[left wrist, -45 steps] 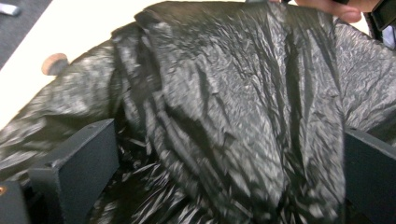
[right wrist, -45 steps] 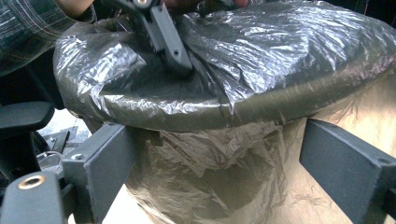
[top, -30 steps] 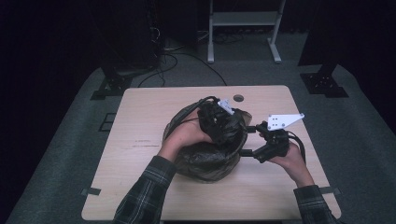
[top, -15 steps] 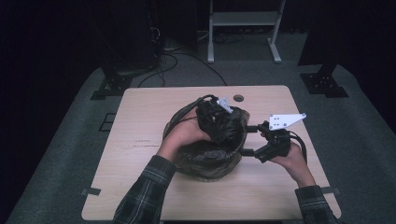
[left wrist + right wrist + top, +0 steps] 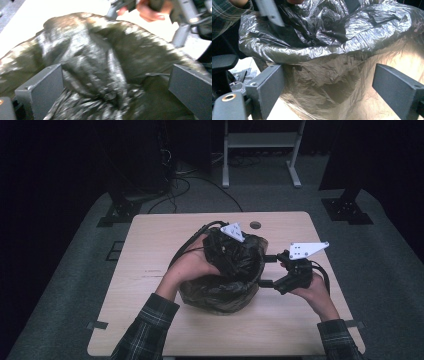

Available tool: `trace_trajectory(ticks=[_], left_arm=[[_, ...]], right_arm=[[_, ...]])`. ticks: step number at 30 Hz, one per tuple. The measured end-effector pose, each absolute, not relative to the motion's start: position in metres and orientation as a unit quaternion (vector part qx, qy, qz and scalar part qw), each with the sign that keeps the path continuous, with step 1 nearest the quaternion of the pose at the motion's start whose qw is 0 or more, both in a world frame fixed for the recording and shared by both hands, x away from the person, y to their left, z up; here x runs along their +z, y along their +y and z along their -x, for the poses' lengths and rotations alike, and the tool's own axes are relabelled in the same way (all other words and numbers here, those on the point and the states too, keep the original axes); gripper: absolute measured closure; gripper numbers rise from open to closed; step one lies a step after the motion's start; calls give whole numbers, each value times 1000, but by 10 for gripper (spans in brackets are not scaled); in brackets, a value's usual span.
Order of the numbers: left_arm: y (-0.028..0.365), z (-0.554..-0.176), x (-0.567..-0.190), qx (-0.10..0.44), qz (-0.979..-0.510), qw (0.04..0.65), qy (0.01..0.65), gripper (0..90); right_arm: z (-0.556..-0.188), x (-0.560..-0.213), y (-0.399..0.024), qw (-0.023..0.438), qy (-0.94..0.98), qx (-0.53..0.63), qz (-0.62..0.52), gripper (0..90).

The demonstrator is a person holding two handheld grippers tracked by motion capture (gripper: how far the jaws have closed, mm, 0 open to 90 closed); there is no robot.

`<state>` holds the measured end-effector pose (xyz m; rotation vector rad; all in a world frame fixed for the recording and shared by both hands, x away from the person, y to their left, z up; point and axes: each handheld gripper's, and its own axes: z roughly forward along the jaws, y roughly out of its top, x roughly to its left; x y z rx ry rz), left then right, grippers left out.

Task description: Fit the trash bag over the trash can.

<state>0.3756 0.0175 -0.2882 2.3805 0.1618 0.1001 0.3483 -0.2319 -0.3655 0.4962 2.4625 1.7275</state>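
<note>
High overview; 2 close bag (image 5: 225,275) views

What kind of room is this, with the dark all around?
Probably a lab or recording studio: one lone wooden table on grey carpet, black curtains behind, cables and equipment stands on the floor.

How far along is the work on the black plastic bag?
The plastic bag already sits bulging on the table, its top crumpled. In hand: the left gripper presses into the top and the right gripper stands open at its side. Left: the top is not gathered or tied shut.
</note>
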Motion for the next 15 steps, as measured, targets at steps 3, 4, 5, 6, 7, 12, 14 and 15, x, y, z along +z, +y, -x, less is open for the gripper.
trace_trajectory(ticks=[3, 4, 5, 6, 7, 12, 14, 15], left_arm=[[10, -377, -293, 31, -929, 364, 59, 0], [7, -379, -295, 29, -931, 360, 59, 0], [5, -380, -298, 27, -932, 357, 60, 0], [3, -382, -300, 25, -933, 354, 60, 0], [1, -384, -303, 20, -934, 352, 61, 0], [-5, -393, -315, 14, -936, 345, 71, 0], [-7, -396, -321, 13, -938, 338, 76, 0], [-8, -398, -324, 12, -940, 333, 77, 0]], right_arm=[[-349, -366, -232, 46, 807, 566, -164, 96], [-348, -366, -231, 45, 807, 566, -164, 96], [-348, -366, -231, 46, 807, 566, -164, 96], [-348, -366, -231, 45, 806, 567, -163, 95], [-348, -366, -232, 45, 806, 567, -164, 95], [-349, -367, -234, 45, 806, 567, -164, 96], [-349, -368, -236, 45, 805, 568, -165, 95], [-348, -368, -236, 45, 805, 568, -165, 96]])
